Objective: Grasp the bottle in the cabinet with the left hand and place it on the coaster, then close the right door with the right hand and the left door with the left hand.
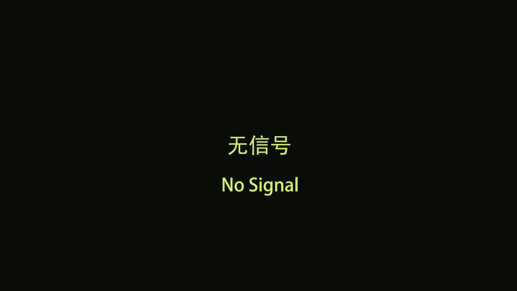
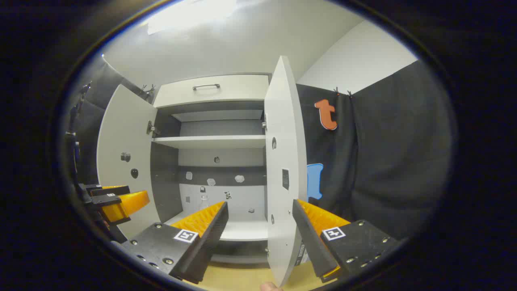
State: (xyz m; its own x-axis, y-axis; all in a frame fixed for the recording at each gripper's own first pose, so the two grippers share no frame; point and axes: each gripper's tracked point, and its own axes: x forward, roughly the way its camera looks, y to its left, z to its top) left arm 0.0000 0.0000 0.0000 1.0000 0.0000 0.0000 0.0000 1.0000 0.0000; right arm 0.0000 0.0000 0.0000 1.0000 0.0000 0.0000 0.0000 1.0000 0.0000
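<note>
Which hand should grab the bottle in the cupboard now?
Left, probably: the left gripper sits by the open left door, near the bottle on the bottom shelf, while the right gripper, jaws open, straddles the right door.

Cabinet (image 2: 210, 87): both doors open.
Upper shelf (image 2: 210, 141): bare.
Lower shelf (image 2: 246, 230): clear bottle (image 2: 204, 201) standing at left.
Table (image 2: 238, 279): wood, under cabinet.

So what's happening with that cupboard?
A person holds two grippers at a cabinet with both doors swung open. The right gripper is open, with the edge of the right door between its fingers, not pressed. The left gripper is by the left door. The bottle stands inside on the bottom shelf, not yet taken.
</note>
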